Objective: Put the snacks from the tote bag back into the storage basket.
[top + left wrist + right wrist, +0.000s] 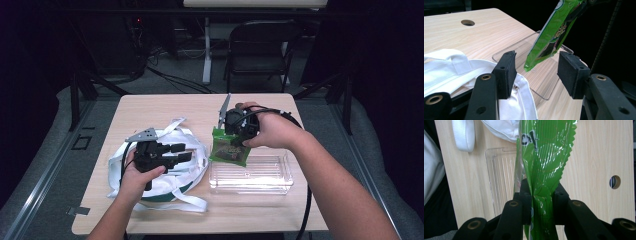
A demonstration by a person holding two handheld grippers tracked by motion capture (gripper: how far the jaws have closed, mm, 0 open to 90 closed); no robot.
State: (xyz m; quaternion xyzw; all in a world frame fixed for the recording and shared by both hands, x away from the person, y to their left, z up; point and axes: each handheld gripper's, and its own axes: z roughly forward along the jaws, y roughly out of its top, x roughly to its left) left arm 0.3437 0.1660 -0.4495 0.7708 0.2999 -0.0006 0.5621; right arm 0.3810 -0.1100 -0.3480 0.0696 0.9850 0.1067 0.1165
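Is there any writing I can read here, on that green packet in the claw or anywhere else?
Green packet, right gripper view: a few black letters near the top, cut off by a fold; not readable as a word.
Green packet, left gripper view: yellowish lettering, too blurred and tilted to read.
Green packet, high view: the print is too small to read.
White bag, clear tray, table: no text visible.

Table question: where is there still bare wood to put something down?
The table's far strip, beyond the white bag and the green packet held by the right gripper, is bare. So is the near edge in front of the clear tray. The middle is crowded: bag, left gripper, packet and tray sit close together.
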